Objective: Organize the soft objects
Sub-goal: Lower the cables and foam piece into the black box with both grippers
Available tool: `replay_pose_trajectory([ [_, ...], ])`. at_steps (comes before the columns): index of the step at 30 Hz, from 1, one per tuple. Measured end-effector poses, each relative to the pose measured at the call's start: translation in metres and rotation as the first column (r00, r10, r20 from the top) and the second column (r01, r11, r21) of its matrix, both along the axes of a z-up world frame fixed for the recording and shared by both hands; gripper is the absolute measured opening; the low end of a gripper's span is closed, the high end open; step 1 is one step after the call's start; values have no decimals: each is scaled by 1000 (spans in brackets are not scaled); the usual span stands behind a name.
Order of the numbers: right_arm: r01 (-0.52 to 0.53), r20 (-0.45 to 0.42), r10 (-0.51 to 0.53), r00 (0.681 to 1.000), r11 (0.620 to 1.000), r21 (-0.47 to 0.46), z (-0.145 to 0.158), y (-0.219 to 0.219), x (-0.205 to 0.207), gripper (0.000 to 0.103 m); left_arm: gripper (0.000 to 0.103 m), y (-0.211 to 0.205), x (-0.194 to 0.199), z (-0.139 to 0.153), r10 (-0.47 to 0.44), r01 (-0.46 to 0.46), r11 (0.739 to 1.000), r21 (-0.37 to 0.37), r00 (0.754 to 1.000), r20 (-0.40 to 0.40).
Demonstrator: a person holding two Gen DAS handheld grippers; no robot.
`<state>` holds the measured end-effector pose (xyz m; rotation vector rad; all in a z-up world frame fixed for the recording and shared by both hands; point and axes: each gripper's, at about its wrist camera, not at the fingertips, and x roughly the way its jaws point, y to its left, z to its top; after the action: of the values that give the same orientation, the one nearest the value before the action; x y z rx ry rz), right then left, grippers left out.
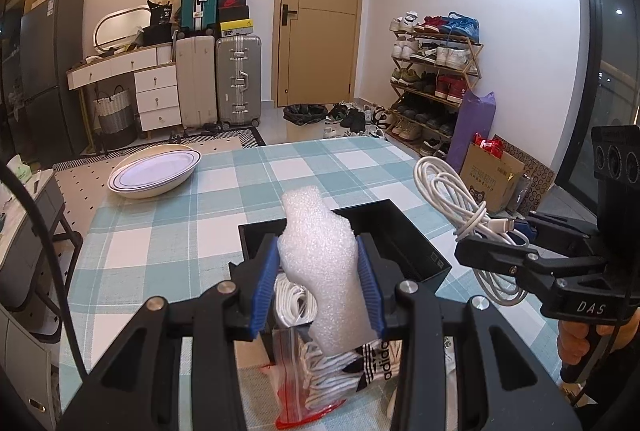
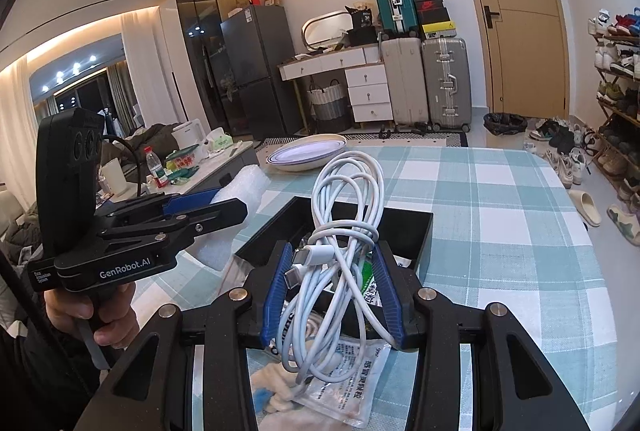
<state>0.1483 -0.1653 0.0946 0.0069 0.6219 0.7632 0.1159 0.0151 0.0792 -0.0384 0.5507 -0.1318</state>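
at the far left of the worktop (image 1: 168, 231), which wears a teal-and-white checked cloth, sits a shallow white oval dish with a dark rim line (image 1: 154, 169), well apart from everything else. nearer the middle stands an open black rectangular box (image 1: 404, 231), its far wall toward the door.

the left hand-held gripper (image 1: 320, 287) is clenched on a piece of white foam packing sheet (image 1: 320, 255); both blue ribbed pads press into the foam's sides, and the foam rises above the fingers, held over the near left part of the black box. below it, on the near side of the box, lie a clear zip bag with a red seal strip (image 1: 296, 383) holding white cord, and a white fabric item with black lettering (image 1: 380, 355).

to the right, the right hand-held gripper (image 2: 334, 295) grasps a coiled white charging cable (image 2: 344, 215). its blue pads close on the bundle's lower half, the loops stand up above the fingers, and two plugs (image 2: 308, 263) sit beside the left pad. the cable hangs over the near right part of the same box. in the left wrist view this gripper shows from the side at the right edge, apart from the left one.

beneath the cable lie a clear packet printed with dark characters (image 2: 340, 379) and a green-and-white packet (image 2: 370, 279), though whether the green one lies inside the box i cannot tell. a hand (image 2: 92, 315) grips the left tool's handle.
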Motion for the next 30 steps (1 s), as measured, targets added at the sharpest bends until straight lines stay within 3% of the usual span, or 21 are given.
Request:
replay_pose_trajectory([
  [30,-34,-31,31,999,995,-96,-33,36,54,42,38,-1,57,-34,-13,14,1000,10,993,-118],
])
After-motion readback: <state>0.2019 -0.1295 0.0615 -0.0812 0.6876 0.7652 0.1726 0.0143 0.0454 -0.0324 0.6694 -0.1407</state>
